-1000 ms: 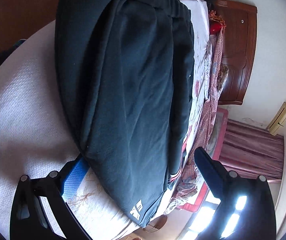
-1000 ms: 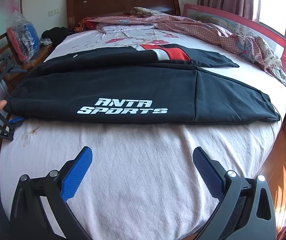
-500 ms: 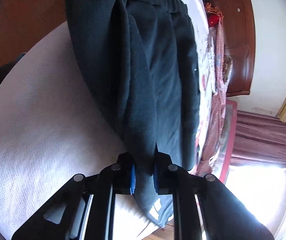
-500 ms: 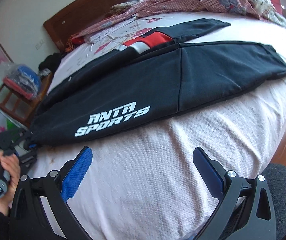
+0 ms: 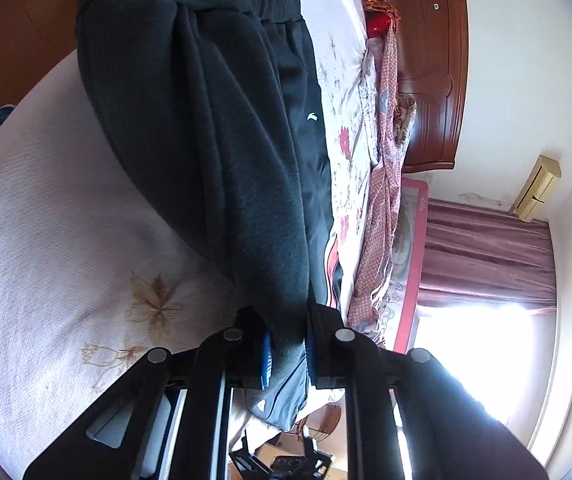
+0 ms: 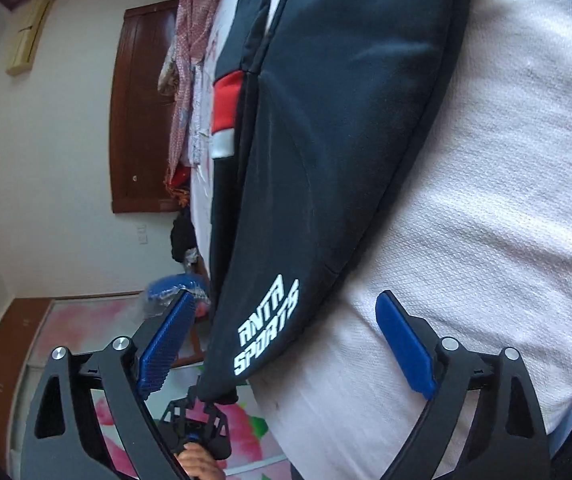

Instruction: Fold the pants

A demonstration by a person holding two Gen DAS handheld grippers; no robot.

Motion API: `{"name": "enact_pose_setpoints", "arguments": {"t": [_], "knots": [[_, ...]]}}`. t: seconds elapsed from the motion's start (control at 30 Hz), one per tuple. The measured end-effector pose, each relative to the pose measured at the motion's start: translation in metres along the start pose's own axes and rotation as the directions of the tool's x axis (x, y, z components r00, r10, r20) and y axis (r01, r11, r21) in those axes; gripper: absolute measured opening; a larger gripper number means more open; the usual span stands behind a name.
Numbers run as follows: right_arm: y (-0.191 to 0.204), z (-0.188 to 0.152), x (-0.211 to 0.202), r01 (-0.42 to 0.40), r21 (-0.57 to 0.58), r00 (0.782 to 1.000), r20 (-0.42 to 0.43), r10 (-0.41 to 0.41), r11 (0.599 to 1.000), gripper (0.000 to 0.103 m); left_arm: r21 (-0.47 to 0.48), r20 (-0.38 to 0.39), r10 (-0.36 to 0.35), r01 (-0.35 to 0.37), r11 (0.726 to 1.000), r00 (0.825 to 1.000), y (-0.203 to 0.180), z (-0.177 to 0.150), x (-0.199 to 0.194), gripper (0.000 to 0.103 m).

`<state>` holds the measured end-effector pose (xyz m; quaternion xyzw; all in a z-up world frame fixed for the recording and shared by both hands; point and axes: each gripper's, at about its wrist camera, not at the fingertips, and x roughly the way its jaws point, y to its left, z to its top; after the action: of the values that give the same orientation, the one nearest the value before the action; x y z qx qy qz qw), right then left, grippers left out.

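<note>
Pants lie lengthwise across the bed, near its foot edge, legs stacked one on the other, waistband at the far end in the left wrist view. Left gripper jaws are together, clamped on the cuff end of the pants at the bed's side edge; cloth bunches between the blue pads and a bit hangs past them. Right gripper jaws are wide apart, holding nothing, hovering over the logo end of the pants with the "ANTA SPORTS" print between the fingers; the left gripper shows below it at the same cuff. Step in hand, by my read: grasp phase of the first fold, left side secured, right side not yet. Next move likely calls for the right gripper to drop onto the cuff edge beside the left one and close, pinching both leg layers, then both lift and carry the cuff end toward the waistband; risk is catching only the top layer. Versus a second ago: left jaws were open, well short of the cuff, now shut on it; half a second ago already clamped, since then the cloth looks pulled a little, with more bedsheet and its flower print showing. Right gripper stayed open throughout but has swung from the foot edge round to the cuff end, view rolled sideways.
</note>
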<state>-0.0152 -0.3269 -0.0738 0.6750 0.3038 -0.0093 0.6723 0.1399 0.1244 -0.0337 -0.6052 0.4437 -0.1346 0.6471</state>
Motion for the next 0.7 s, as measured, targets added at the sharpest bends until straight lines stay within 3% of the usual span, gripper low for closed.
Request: {"name": "enact_pose_setpoints", "arguments": {"t": [0.13,0.17,0.2,0.23,0.3,0.37,0.5,0.7], "knots": [[0.003,0.007,0.012,0.011,0.003,1.0,0.013,-0.011,1.0,0.069,0.009,0.001,-0.009,0.009,1.0,1.0,0.003,-0.002,-0.004,0.012],[0.004,0.008,0.017,0.047,-0.009,0.999,0.007,-0.047,0.999,0.062,0.01,0.0,-0.011,0.011,1.0,1.0,0.005,-0.002,-0.004,0.012],[0.004,0.009,0.022,0.062,-0.021,0.998,0.003,-0.062,0.998,0.052,0.017,-0.001,-0.014,0.014,1.0,1.0,0.004,-0.002,-0.004,0.011],[0.003,0.01,0.027,0.078,-0.02,0.997,-0.009,-0.078,0.997,0.031,0.029,0.004,-0.009,0.009,1.0,1.0,0.006,-0.004,-0.005,0.012],[0.003,0.012,0.033,0.104,-0.049,0.994,-0.03,-0.106,0.993,0.006,0.057,0.019,-0.002,0.001,0.998,1.0,0.005,-0.004,-0.007,0.012],[0.009,0.011,0.031,0.109,-0.122,0.993,-0.029,-0.113,0.987,0.005,0.073,0.036,0.01,-0.013,0.997,0.999,0.009,-0.008,-0.012,0.012],[0.027,0.015,0.011,0.036,-0.2,0.997,-0.062,-0.049,0.979,0.004,0.136,0.075,0.014,-0.024,0.99,0.997,0.007,-0.022,-0.025,0.012],[0.042,0.015,-0.039,-0.008,-0.31,0.991,-0.127,-0.033,0.951,0.004,0.201,0.077,0.062,-0.077,0.977,0.995,0.008,-0.071,-0.059,0.012]]}}
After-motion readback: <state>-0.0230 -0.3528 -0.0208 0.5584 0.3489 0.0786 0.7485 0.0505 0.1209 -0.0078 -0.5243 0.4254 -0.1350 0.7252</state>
